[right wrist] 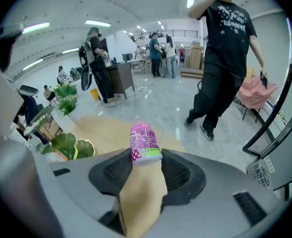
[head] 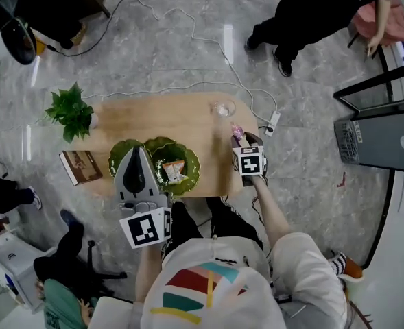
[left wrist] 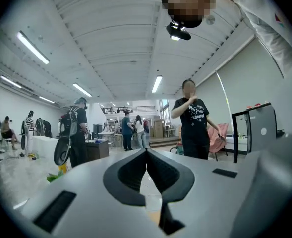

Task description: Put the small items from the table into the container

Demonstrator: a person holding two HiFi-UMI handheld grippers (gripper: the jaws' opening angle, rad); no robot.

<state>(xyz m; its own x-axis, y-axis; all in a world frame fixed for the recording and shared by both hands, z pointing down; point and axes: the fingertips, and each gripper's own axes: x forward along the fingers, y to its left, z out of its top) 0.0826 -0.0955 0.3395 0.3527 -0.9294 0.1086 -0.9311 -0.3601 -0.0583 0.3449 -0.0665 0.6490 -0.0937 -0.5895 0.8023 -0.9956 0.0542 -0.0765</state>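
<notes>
Since the task gathers loose items into one vessel, the wooden table [head: 188,115] is noted first; its top is mostly bare, with a potted plant [head: 71,112] at its 9 o'clock end. The green leaf-shaped dish [head: 159,144], taken to be the container, sits at the table's 7 o'clock edge, close to the person, so both arms can reach it. The left gripper [left wrist: 146,155] hangs over the dish with its jaws together and nothing between them; it points out into the room, probably parked out of the way. The right gripper [right wrist: 146,161], at the table's 4 o'clock edge, is clamped on a small pink bottle [right wrist: 145,143]. The pads pinch its lower body, and it is carried above the tabletop with the cap pointing away. The dish lies at 9 o'clock from it, so a short sideways carry looks due. A snack packet [head: 174,172] already lies in the dish.
</notes>
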